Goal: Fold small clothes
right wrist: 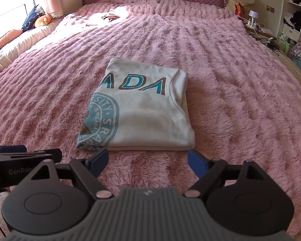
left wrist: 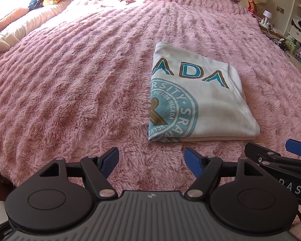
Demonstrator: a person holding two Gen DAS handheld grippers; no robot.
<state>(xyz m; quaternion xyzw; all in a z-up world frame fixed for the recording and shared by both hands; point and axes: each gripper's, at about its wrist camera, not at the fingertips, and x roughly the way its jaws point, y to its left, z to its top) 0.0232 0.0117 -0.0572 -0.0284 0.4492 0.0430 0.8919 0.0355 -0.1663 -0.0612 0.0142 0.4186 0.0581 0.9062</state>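
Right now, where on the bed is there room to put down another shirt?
Plenty on the pink blanket: left of the folded shirt toward the pillows, and right of it toward the bed's edge. The cluttered shelves are crowded.

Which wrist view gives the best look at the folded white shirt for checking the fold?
The right wrist view: the folded white shirt lies near the middle of the frame on the pink bedspread, all four edges visible. The left wrist view shows the shirt off to the right, more skewed, with the right gripper close by its near corner.
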